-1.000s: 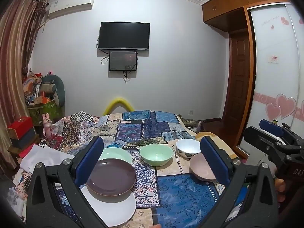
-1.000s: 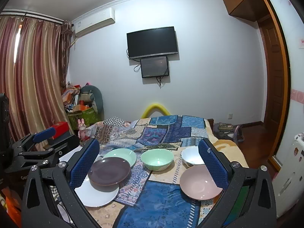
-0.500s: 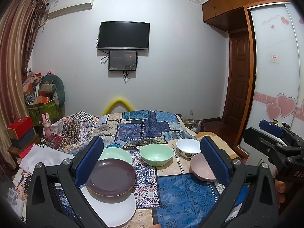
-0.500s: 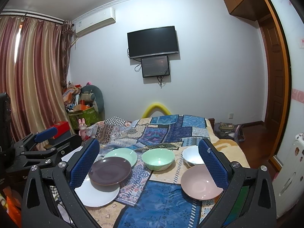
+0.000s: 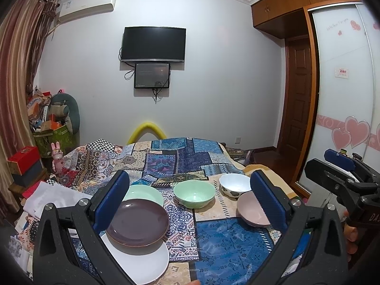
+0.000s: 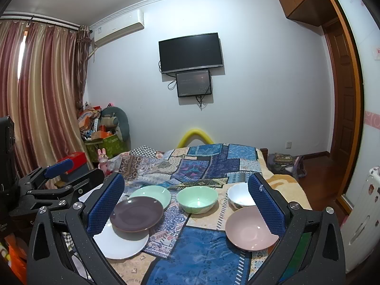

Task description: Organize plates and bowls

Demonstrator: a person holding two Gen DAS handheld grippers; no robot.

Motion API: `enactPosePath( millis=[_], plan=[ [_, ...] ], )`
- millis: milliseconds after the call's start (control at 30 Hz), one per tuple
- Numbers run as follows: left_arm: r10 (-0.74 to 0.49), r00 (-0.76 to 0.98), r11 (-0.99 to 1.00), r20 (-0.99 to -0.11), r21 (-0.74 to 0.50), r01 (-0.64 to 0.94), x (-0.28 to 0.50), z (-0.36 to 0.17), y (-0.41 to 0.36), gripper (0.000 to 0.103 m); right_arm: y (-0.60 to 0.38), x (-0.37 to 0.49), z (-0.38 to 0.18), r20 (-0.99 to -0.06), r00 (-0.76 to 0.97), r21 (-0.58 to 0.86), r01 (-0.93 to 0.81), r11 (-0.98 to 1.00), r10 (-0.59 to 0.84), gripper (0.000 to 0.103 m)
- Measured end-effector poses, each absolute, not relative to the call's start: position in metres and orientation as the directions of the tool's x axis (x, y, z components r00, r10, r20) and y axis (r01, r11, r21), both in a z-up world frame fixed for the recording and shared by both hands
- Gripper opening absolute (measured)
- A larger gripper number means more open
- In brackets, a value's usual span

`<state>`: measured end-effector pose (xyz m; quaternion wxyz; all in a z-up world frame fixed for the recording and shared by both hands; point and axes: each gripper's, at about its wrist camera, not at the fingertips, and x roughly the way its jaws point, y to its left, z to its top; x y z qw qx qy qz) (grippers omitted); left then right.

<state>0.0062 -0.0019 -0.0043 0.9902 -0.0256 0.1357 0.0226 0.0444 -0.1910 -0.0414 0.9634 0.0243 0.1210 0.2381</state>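
Almost nothing has moved since the earlier frames: both views sit as they did, with only a slight drift in the right wrist view, and every dish lies where it lay.

Nearest, the left gripper (image 5: pixel 190 201) and the right gripper (image 6: pixel 186 204) hang above the near end of the bed (image 6: pixel 201 256), fingers spread wide on both, holding nothing and touching nothing. On the patchwork cover below, the white plate (image 6: pixel 118 244) lies closest on the left, with the purple plate (image 6: pixel 136 212) overlapping its far edge and the green plate (image 6: pixel 152 193) just behind that, partly covered. On the right the pink bowl (image 6: pixel 249 229) is nearest, the white bowl (image 6: pixel 239 196) behind it, and the green bowl (image 6: pixel 197 198) stands between the two groups, apart from both. Farther off the cover runs to the wall with the television (image 6: pixel 191 52).

The risk, as I judge it, comes from the soft bedding: a dish pressed at its rim may tip or slide instead of letting a finger get under it. The purple plate rests on two others, so lifting it carelessly could drag or knock them. Smooth glazed rims may also slip between the pads if gripped shallowly.
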Motion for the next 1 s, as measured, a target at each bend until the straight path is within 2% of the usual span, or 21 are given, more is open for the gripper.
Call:
enactPosePath(
  millis=[1000],
  plan=[
    [0.034, 0.961, 0.998, -0.275, -0.047, -0.049, 0.01, -0.0081, -0.0035, 0.103, -0.1907, 0.0503, -0.0454, -0.233, 0.854, 0.111, -0.452, 0.885, 0.465, 0.103]
  ],
)
